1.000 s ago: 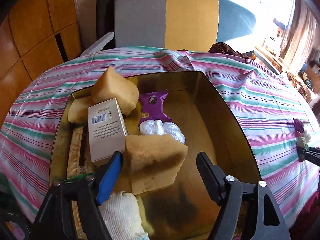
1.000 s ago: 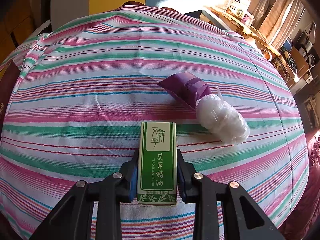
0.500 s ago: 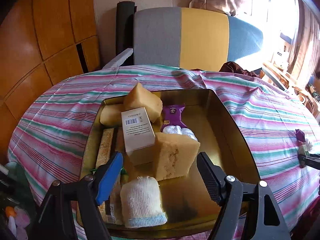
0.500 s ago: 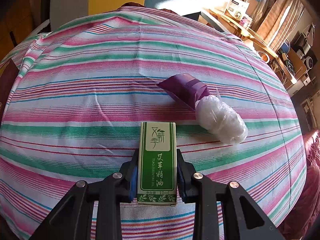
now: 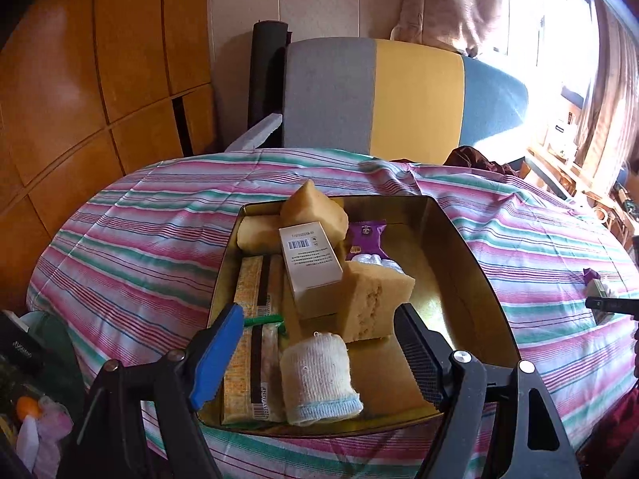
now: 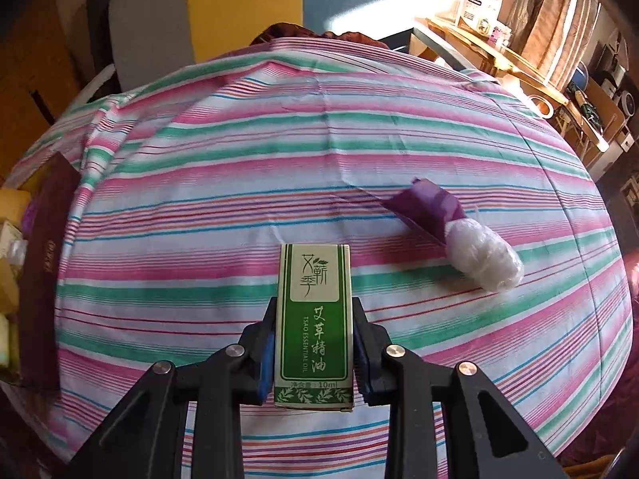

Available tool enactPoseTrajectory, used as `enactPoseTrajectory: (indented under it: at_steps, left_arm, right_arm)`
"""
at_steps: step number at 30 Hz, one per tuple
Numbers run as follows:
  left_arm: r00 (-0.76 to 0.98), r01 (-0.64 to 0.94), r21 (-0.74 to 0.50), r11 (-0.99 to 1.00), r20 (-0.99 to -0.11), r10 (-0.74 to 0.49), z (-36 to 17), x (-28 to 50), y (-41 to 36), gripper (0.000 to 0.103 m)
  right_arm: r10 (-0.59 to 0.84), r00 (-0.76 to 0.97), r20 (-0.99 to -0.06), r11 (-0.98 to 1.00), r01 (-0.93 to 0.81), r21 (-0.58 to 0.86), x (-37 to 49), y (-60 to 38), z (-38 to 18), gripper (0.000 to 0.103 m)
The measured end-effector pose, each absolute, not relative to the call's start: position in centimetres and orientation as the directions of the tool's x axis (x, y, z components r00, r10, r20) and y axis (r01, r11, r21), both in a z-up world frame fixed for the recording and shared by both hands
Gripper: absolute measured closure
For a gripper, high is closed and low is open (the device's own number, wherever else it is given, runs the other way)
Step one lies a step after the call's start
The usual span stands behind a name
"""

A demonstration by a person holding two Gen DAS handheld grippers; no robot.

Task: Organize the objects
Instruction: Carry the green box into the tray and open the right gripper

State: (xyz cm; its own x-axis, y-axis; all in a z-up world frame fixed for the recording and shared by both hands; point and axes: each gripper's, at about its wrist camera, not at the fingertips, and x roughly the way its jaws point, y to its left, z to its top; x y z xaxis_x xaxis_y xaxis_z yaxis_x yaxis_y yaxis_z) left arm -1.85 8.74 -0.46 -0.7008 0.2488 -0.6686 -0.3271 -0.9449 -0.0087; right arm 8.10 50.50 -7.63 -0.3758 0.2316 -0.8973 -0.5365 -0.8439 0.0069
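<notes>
Right tool [image 6: 314,343]: clenched on a small green-and-cream cardboard box printed "TSAO ESSENTIAL OIL" [image 6: 314,319]. The box is gripped by its two long sides near its lower end, label face up, long axis pointing away from the camera; whether its far end touches the cloth cannot be told.

Table covered by a pink, green and white striped cloth [image 6: 239,183]. On the cloth, to the right of the box and apart from it, a purple plastic sachet [image 6: 425,207] is seen, with a clear crinkled plastic bundle [image 6: 483,259] touching its nearer end.

Left tool [image 5: 319,343]: released, jaws spread wide, nothing between them. It is held over the near edge of a shallow gold-coloured metal tray [image 5: 471,271] resting on the striped cloth.

Tray contents recorded:
- white knitted cloth roll with pale blue hem [image 5: 317,379], at the near edge.
- yellow sponge block [image 5: 373,303], near centre.
- white cardboard box with barcode [image 5: 310,263], leaning on the sponge block.
- second yellow sponge wedge [image 5: 315,207], at the far side.
- purple snack sachet [image 5: 365,239], behind the sponge block.
- long flat yellow packets [image 5: 249,319], along the left wall.

In the left wrist view the right tool [image 5: 611,304] is seen at the far right edge, well apart from the tray.
</notes>
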Motion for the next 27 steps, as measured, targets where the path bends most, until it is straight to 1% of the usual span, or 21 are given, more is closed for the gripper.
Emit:
enactPoseTrajectory:
  at_steps: [4,8,10,14,20,27]
  left_arm:
    - [-0.699,-0.315,-0.029,-0.949,-0.669,0.253,-0.6,-2.0,7.9,0.025]
    - [-0.699,-0.302,-0.041,-0.952,-0.670,0.250,-0.8,-2.1,7.0,0.025]
    - [-0.697,-0.295,-0.050,-0.954,-0.672,0.251,-1.0,-2.2,6.5,0.025]
    - [-0.698,-0.278,-0.062,-0.959,-0.673,0.246,-1.2,-2.3,5.5,0.025]
    - [-0.693,-0.247,-0.082,-0.966,-0.681,0.235,-1.7,-2.8,4.0,0.025]
    - [-0.684,-0.222,-0.098,-0.970,-0.694,0.226,-2.5,-3.3,2.7,0.025]
  right_arm:
    - [0.127,-0.480,-0.868,-0.903,-0.419,0.099,4.3,45.1,-4.1,0.073]
    - [0.034,-0.537,-0.843,-0.950,-0.279,0.140,-0.2,38.7,-1.6,0.073]
    - [-0.017,-0.544,-0.839,-0.962,-0.221,0.163,-2.2,35.8,-1.3,0.073]
    - [-0.060,-0.526,-0.849,-0.975,-0.151,0.163,-5.9,30.8,-1.9,0.073]
    - [-0.025,-0.460,-0.887,-0.984,-0.144,0.102,-11.0,27.2,-4.8,0.073]
    - [0.044,-0.405,-0.913,-0.982,-0.188,0.036,-13.7,27.1,-7.5,0.072]
